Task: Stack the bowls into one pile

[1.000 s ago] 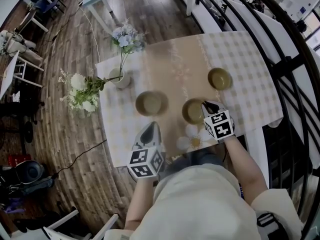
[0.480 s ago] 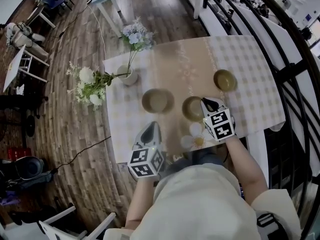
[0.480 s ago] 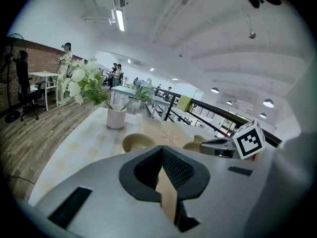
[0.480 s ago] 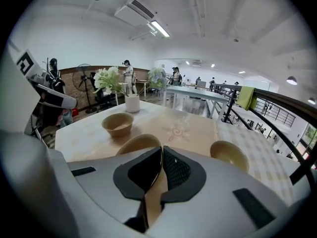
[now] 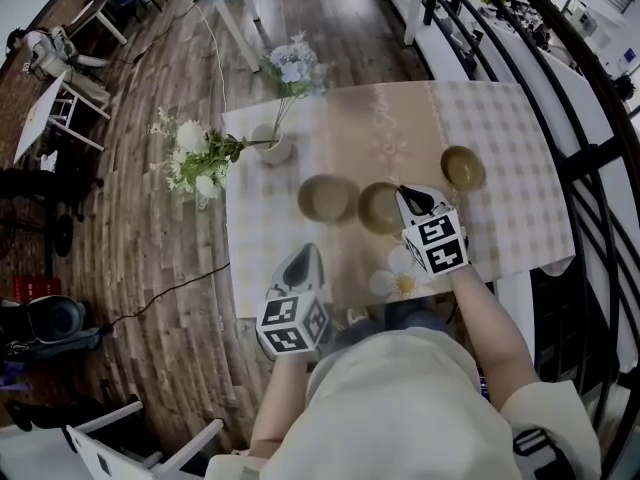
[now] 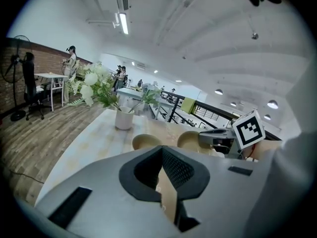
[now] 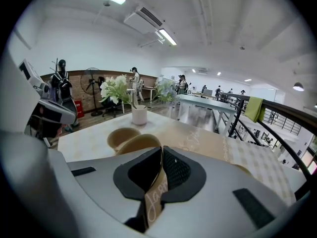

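Nearest me, well short of the white vase [image 5: 277, 150] and hanging over the front edge of the worktop [image 5: 500, 228], my left claw [image 5: 305, 255] is clenched with nothing between its pads; it touches no bowl.

Further in, to the right of the vase and on my side of it, my right claw [image 5: 408, 195] is clamped on the near rim of the middle bowl [image 5: 378, 210]. The thin tan rim runs straight between the two pads, and the bowl rises away from them at a tilt. I cannot tell whether its base rests on the cloth.

Between that bowl and the vase sits the left bowl [image 5: 326, 197], upright on the beige runner and just beside the held one. Whether their rims touch I cannot tell.

Well to the right of the vase, on the checked cloth [image 5: 520, 183], the third bowl [image 5: 462, 167] stands alone and upright, apart from the other two.

Farthest back, the vase stands upright near the worktop's left rear part, holding white flowers [image 5: 195, 158] that lean out past the edge and pale blue ones [image 5: 297, 68] reaching away from me.
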A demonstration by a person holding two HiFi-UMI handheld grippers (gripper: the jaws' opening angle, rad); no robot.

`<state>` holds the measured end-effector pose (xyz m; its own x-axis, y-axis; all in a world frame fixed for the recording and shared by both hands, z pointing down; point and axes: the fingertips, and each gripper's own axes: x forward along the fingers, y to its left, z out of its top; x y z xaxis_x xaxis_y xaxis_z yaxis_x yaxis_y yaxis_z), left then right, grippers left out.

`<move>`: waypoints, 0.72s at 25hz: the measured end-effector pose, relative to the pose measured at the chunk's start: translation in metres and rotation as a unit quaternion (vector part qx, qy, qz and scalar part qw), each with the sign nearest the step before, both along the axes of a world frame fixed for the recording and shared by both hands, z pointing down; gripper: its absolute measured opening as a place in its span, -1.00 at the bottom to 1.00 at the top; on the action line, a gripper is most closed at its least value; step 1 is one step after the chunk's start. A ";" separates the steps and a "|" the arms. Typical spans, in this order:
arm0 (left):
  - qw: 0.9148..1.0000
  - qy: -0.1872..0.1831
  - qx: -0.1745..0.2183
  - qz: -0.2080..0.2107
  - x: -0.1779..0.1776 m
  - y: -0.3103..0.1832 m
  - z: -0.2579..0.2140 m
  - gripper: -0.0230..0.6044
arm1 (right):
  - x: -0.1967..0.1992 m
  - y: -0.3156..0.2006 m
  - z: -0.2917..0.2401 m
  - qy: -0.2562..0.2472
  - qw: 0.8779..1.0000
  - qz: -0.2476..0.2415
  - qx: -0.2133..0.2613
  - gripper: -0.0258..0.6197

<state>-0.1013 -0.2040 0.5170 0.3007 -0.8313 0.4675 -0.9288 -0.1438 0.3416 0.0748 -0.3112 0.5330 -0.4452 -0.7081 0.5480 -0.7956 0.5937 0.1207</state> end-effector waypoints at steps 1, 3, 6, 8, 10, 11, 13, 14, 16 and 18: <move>1.000 0.000 0.000 -0.003 -0.001 0.001 0.000 -0.91 | -0.005 -0.002 -0.002 -0.002 1.000 -0.005 0.003 -0.89; 1.000 0.000 -0.001 -0.008 -0.004 0.004 0.001 -0.91 | -0.017 -0.004 -0.006 -0.004 1.000 -0.018 0.007 -0.89; 1.000 0.000 -0.003 -0.018 -0.012 0.009 0.002 -0.91 | -0.036 -0.007 -0.012 -0.009 0.999 -0.035 0.013 -0.89; 1.000 0.000 -0.005 -0.025 -0.016 0.012 0.002 -0.91 | -0.049 -0.008 -0.016 -0.014 0.999 -0.046 0.016 -0.89; 0.999 -0.001 -0.006 -0.031 -0.020 0.015 0.003 -0.91 | -0.062 -0.009 -0.019 -0.019 0.998 -0.057 0.018 -0.89; 0.999 -0.001 -0.006 -0.034 -0.021 0.017 0.003 -0.91 | -0.068 -0.010 -0.021 -0.020 0.998 -0.063 0.020 -0.89; 0.999 -0.002 -0.008 -0.040 -0.023 0.020 0.004 -0.91 | -0.079 -0.012 -0.021 -0.022 0.997 -0.076 0.024 -0.89; 0.999 -0.002 -0.009 -0.042 -0.024 0.021 0.005 -0.91 | -0.085 -0.013 -0.021 -0.022 0.996 -0.082 0.025 -0.89; 0.999 -0.003 -0.010 -0.048 -0.027 0.023 0.007 -0.91 | -0.096 -0.015 -0.021 -0.023 0.995 -0.092 0.024 -0.89; 0.998 -0.002 -0.012 -0.055 -0.030 0.026 0.009 -0.91 | -0.106 -0.017 -0.019 -0.022 0.994 -0.102 0.021 -0.89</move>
<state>-0.1308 -0.1784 0.5255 0.2065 -0.8477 0.4887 -0.9401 -0.0335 0.3392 -0.0312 -0.3279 0.5143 -0.6044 -0.6231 0.4965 -0.6646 0.7380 0.1170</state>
